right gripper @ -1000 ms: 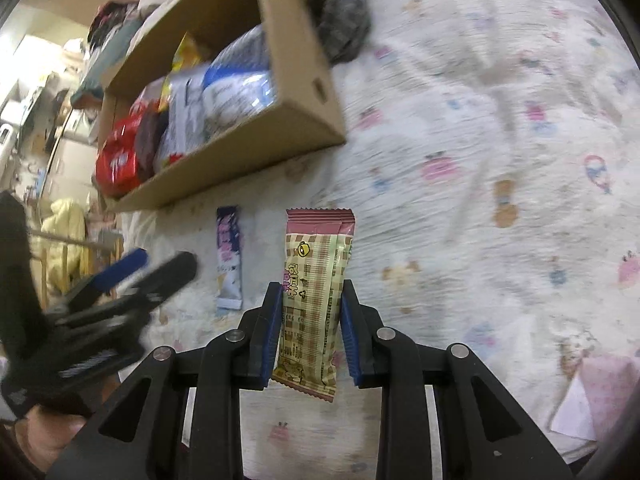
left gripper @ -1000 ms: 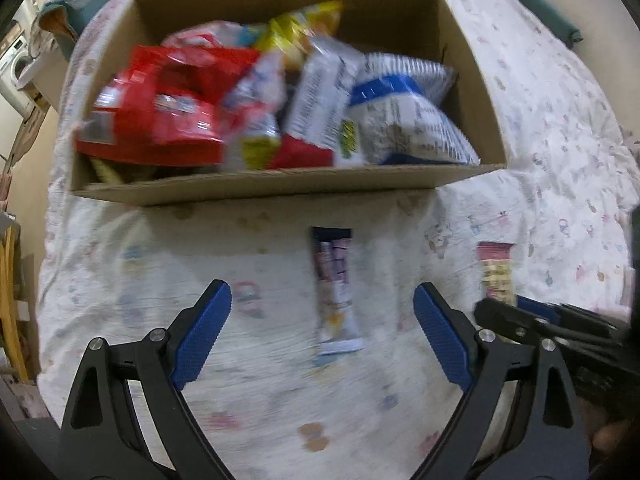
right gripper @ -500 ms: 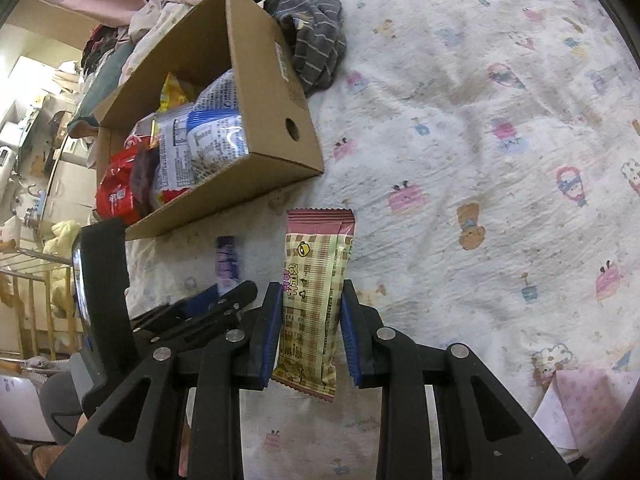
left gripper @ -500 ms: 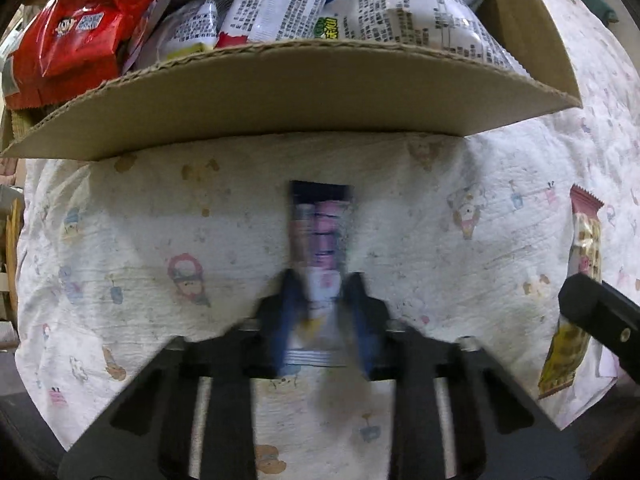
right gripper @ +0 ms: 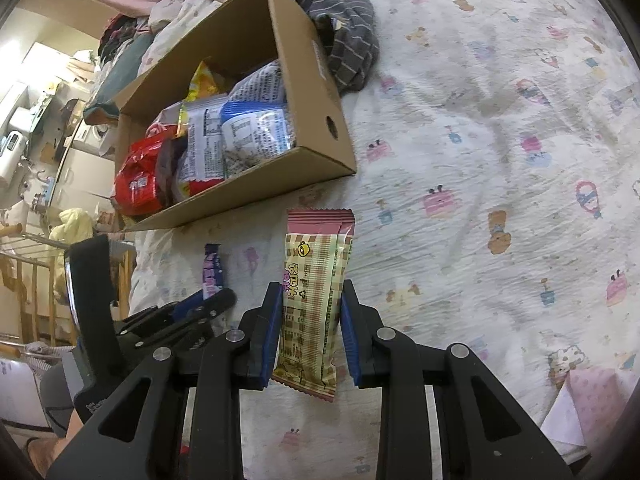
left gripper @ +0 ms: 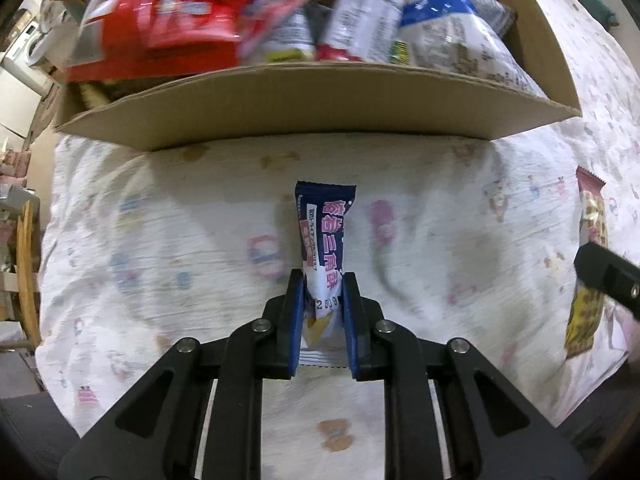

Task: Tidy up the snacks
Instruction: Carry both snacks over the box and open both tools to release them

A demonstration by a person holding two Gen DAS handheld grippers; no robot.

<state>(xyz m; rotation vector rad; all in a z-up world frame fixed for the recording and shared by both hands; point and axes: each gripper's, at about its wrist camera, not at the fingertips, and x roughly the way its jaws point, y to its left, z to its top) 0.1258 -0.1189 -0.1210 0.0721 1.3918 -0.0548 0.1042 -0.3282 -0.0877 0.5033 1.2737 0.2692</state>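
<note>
My left gripper (left gripper: 321,280) is shut on the lower half of a navy and white snack bar (left gripper: 323,236) with pink lettering, which points toward the cardboard box (left gripper: 312,108). The box is packed with snack bags: red ones (left gripper: 160,28) at the left, a blue and white one (left gripper: 452,36) at the right. My right gripper (right gripper: 308,292) is shut on a plaid snack bar with a pink top (right gripper: 316,280), held above the bed sheet. That plaid bar (left gripper: 592,240) shows at the right edge of the left wrist view. In the right wrist view the navy bar (right gripper: 212,270) and the left gripper (right gripper: 200,308) sit at the lower left.
A patterned white bed sheet (right gripper: 500,160) covers the surface. A grey striped cloth (right gripper: 348,48) lies bunched behind the box (right gripper: 316,92). A pink and white paper (right gripper: 588,396) lies at the lower right. Room furniture and clutter (right gripper: 48,128) stand beyond the bed's left edge.
My left gripper came down over the navy bar and shut on it; a second ago its jaws stood wide apart. The right gripper kept hold of the plaid bar and stayed put.
</note>
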